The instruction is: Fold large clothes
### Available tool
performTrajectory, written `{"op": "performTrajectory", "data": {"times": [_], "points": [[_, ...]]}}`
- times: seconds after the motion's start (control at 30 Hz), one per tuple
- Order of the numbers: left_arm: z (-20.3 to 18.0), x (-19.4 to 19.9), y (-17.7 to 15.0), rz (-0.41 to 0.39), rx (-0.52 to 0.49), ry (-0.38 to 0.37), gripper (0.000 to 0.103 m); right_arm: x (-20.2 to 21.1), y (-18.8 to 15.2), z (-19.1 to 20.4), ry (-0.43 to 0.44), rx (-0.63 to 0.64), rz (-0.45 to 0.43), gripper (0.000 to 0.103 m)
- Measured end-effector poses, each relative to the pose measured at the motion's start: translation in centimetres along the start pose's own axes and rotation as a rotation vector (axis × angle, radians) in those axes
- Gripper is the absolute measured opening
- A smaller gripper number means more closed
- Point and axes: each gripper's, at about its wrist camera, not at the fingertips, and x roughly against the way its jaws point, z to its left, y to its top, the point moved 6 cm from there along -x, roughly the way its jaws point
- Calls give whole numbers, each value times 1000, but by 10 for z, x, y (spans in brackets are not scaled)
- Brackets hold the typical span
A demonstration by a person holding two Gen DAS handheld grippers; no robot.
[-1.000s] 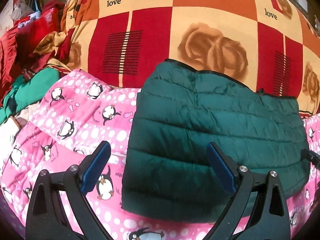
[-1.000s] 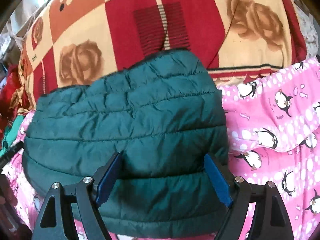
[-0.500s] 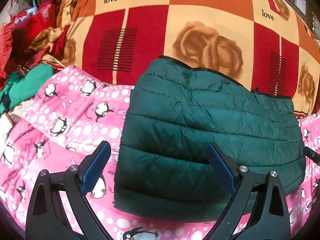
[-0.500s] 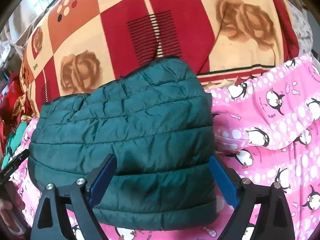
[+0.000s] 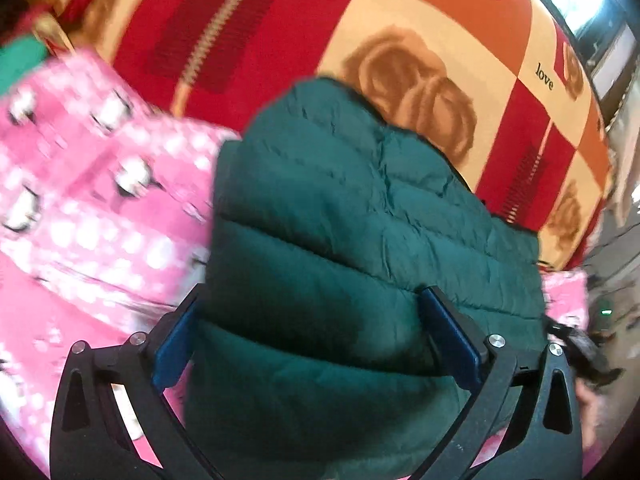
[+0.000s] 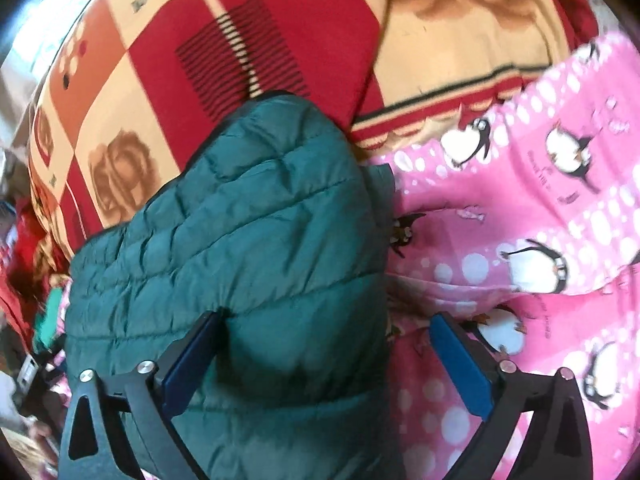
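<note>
While both tools gape, left tool (image 5: 316,340) and right tool (image 6: 324,356) straddle green jacket (image 5: 360,240).

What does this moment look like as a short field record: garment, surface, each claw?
garment: green puffer jacket, folded into a compact bundle
under it: pink penguin-print blanket
behind: red and cream rose blanket
left claw: open, straddling jacket's near-left edge
right claw: open, straddling jacket's near-right edge
image: motion-blurred
</note>
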Motion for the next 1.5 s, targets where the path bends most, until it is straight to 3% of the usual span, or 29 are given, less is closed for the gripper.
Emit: {"op": "performTrajectory", "data": {"times": [0.1, 0.37, 0.5, 0.63, 0.67, 0.8, 0.87, 0.97, 1.23, 1.5], "points": [[7, -12, -1, 42, 64, -62, 103, -12, 5, -4, 53, -14, 18, 103], [6, -31, 2, 68, 81, -130, 103, -39, 13, 8, 168, 24, 87, 103], [5, -38, 5, 85, 81, -124, 103, -54, 9, 12, 237, -24, 126, 103], [1, -40, 6, 115, 56, -99, 103, -53, 6, 19, 236, 9, 108, 103], [0, -39, 6, 115, 48, -98, 98, -52, 5, 23, 234, 21, 107, 100], [-10, -23, 5, 68, 2, -85, 76, -37, 1, 36, 216, 69, 56, 76], [-16, -12, 4, 45, -26, -70, 62, -30, 1, 42, 201, 88, 30, 68], [-25, 5, 4, 30, -56, -57, 50, -15, -1, 50, 191, 94, 1, 58], [-43, 64, -6, 35, -64, -85, 44, 41, -11, 67, 266, 72, -16, 50], [-41, 130, -58, 111, -77, -83, 44, 115, -63, 60, 301, 59, 15, 50]]}}
